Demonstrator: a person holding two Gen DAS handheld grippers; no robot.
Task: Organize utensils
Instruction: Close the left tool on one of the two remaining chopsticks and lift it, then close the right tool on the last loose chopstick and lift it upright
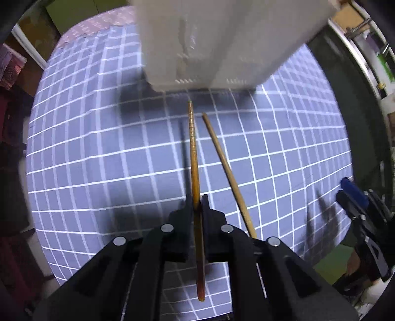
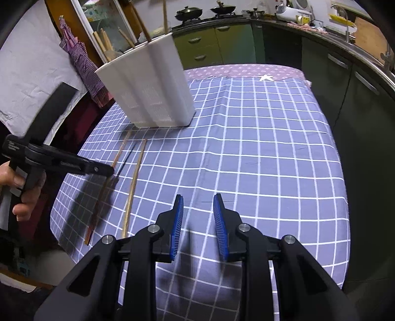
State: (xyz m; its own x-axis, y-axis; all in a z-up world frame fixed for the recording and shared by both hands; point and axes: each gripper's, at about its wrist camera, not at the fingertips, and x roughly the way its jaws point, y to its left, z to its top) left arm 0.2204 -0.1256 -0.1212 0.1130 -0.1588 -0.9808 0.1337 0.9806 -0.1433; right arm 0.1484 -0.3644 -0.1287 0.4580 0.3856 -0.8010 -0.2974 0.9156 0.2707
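My left gripper (image 1: 197, 197) is shut on a dark brown chopstick (image 1: 193, 153), which points toward the white utensil holder (image 1: 209, 44). The stick's thin shadow falls on the cloth just left of it. A paler chopstick (image 1: 229, 172) lies loose on the checked cloth to its right. In the right wrist view, a hand (image 2: 24, 187) holds the left gripper (image 2: 108, 170) over the dark chopstick (image 2: 91, 228), with the pale chopstick (image 2: 133, 187) beside it. The holder (image 2: 153, 93) stands behind them, with several wooden utensils in it. My right gripper (image 2: 198, 200) is open over bare cloth, nothing between its blue pads.
The blue checked cloth (image 2: 259, 153) covers the table, whose edges drop off at left, right and front. Green cabinets (image 2: 222, 47) and a counter with pots (image 2: 188, 11) run behind and along the right. A purple cloth (image 2: 81, 64) hangs at the left.
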